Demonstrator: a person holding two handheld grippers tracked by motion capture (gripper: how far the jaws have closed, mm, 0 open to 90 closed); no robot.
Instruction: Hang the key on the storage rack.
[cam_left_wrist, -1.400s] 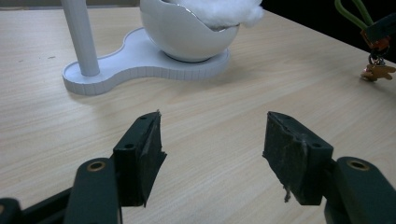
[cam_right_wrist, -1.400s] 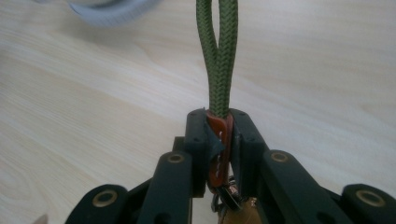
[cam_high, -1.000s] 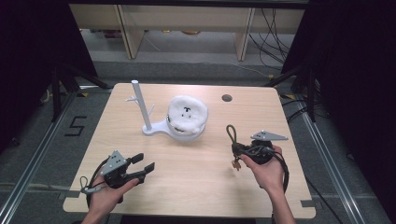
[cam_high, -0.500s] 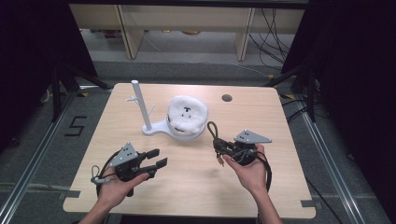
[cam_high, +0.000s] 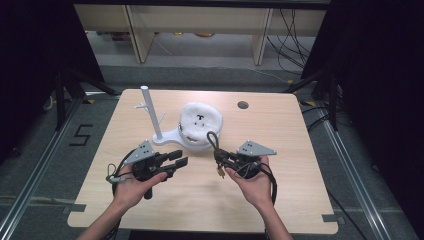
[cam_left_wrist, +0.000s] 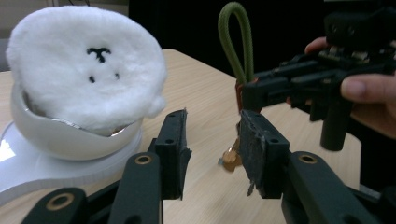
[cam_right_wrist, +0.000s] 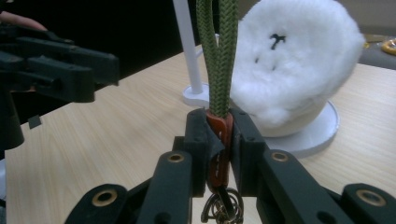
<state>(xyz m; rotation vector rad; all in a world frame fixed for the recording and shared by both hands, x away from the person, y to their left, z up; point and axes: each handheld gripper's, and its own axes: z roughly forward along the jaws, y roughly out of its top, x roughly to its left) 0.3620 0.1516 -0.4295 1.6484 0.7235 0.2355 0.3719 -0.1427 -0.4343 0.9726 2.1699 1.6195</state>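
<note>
Gripping the keychain (cam_right_wrist: 219, 135) by its brown tab, green loop upright and keys dangling, the right gripper (cam_high: 226, 161) holds it just right of the left gripper (cam_high: 176, 159), whose empty fingers (cam_left_wrist: 173, 149) have been closing

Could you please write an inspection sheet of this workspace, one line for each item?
Surface: light wooden table with a round hole near the far edge.
Job's things: keychain with green cord loop, brown tab and metal rings, held upright above the table.
Clutter: white stand with a post; white plush lying in its dish.
Grippers: right gripper shut on the keychain's tab; left gripper open, its fingers have just been closing, nothing between them.
Cables: a cable loops under each hand; more lie on the floor behind.
Surroundings: grey floor, wooden shelving behind, a "5" marked on the floor at left.
</note>
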